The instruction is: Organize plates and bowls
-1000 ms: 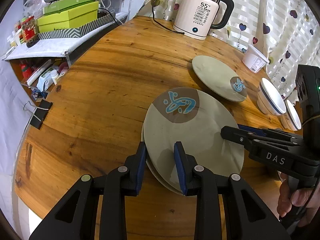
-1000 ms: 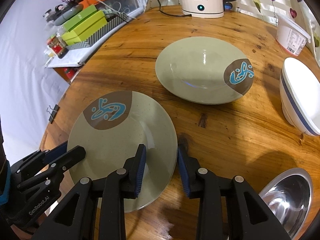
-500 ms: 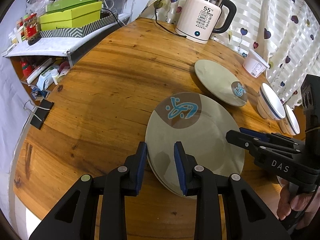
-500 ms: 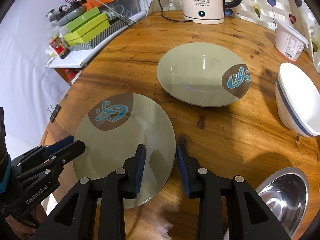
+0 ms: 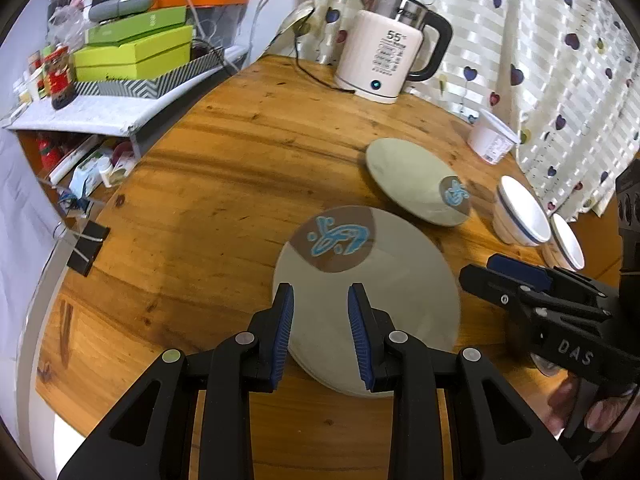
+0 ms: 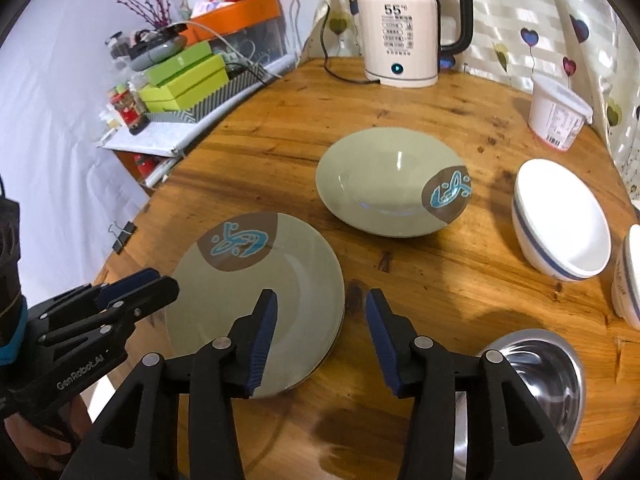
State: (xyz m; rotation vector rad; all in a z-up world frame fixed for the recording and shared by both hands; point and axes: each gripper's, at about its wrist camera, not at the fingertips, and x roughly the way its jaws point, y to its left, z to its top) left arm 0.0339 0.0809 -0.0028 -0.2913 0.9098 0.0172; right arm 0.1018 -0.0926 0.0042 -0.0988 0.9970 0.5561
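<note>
A stack of grey-green plates [image 5: 400, 300] [image 6: 280, 272] with a brown-and-blue emblem lies near the front edge of the round wooden table [image 5: 200, 220]. My left gripper [image 5: 321, 292] [image 6: 168, 284] hovers over the stack's left rim, its pads a little apart with nothing pinched. My right gripper [image 6: 321, 294] [image 5: 478, 270] hangs above the stack's right rim. Its jaws are opening and nothing is gripped between them. A deeper plate [image 5: 412, 180] [image 6: 384, 184] with the same emblem sits alone farther back.
Two white bowls with blue stripes [image 6: 560, 216] [image 6: 630, 276] stand at the right, and a steel bowl [image 6: 532, 376] sits near the front right. A kettle [image 6: 400, 32] and a white tub [image 6: 558, 116] stand at the back. A cluttered shelf [image 5: 132, 60] borders the left.
My right gripper's jaws have spread wider and it has lifted a little off the stack's right rim. The left gripper has kept its place and opening. The plates have not moved.
</note>
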